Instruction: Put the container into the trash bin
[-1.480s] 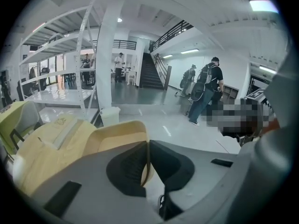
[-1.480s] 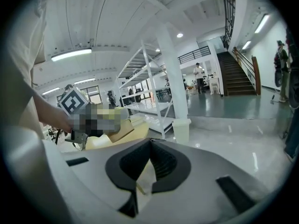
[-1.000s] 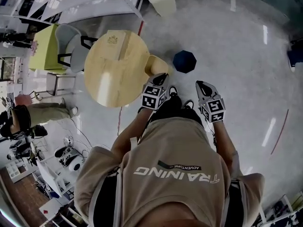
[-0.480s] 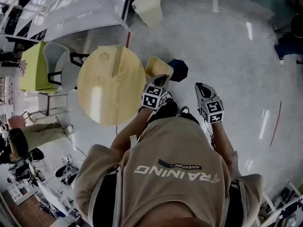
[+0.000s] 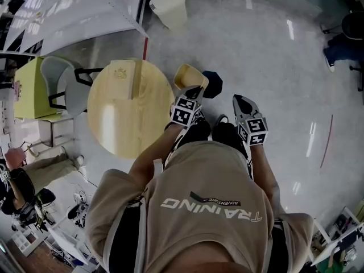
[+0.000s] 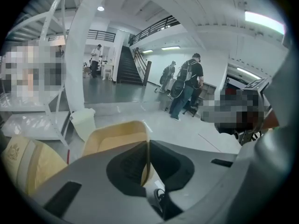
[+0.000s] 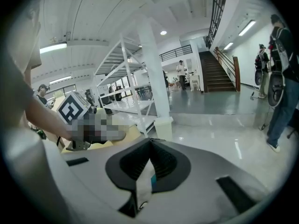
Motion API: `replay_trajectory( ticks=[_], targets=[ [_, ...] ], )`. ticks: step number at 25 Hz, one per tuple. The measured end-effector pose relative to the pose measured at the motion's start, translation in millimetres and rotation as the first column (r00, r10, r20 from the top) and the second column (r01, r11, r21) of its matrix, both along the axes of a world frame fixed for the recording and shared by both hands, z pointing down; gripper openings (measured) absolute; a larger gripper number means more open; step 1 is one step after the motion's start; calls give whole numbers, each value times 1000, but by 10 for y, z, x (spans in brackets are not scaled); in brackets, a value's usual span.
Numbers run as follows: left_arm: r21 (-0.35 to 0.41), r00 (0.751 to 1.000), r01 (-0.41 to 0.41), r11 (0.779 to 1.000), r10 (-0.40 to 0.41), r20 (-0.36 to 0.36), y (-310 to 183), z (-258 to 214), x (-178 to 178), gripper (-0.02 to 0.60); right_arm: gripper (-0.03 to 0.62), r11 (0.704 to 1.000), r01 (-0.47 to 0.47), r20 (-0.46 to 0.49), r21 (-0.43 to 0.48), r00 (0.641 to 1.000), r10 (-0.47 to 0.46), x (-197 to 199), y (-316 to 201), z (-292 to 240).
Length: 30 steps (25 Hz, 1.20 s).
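Container [image 5: 189, 76] rim pinched in left gripper [image 5: 195, 90] jaws; right gripper [image 5: 238, 99] jaws pressed together, empty.

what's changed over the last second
The left gripper has carried the tan container on past the round wooden table, toward the white trash bin. The right gripper moved along beside it. Unchanged: the left jaws stay clamped on the container's rim, and the right jaws stay shut and empty.

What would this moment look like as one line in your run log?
left gripper: shut on container wall | container: held above floor, beside round table | right gripper: shut, empty
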<state>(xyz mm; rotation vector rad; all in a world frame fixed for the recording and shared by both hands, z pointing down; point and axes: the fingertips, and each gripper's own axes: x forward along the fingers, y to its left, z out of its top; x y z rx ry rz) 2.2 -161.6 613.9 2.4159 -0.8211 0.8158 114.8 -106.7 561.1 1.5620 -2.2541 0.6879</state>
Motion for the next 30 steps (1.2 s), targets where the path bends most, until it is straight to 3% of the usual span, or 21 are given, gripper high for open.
replay_trajectory(
  ticks=[7, 12, 17, 24, 30],
  targets=[
    [-71, 999, 20, 997, -18, 37, -214, 368, 186, 21, 3, 997, 29, 2, -69, 1000, -29, 145, -262, 438],
    [-120, 997, 59, 991, -53, 57, -341, 941, 479, 21, 3, 990, 55, -6, -133, 998, -57, 396, -369, 985],
    [-156, 994, 76, 985, -63, 88, -406, 1582, 524, 23, 3, 978, 67, 14, -198, 998, -66, 440, -427, 1680],
    [-223, 994, 34, 974, -9, 112, -346, 2492, 836, 21, 3, 970, 139, 90, -197, 988, -124, 588, -544, 2342],
    [-269, 992, 0, 963, 34, 120, -325, 3297, 1071, 21, 3, 961, 197, 100, -196, 979, -180, 665, -758, 3000]
  ],
)
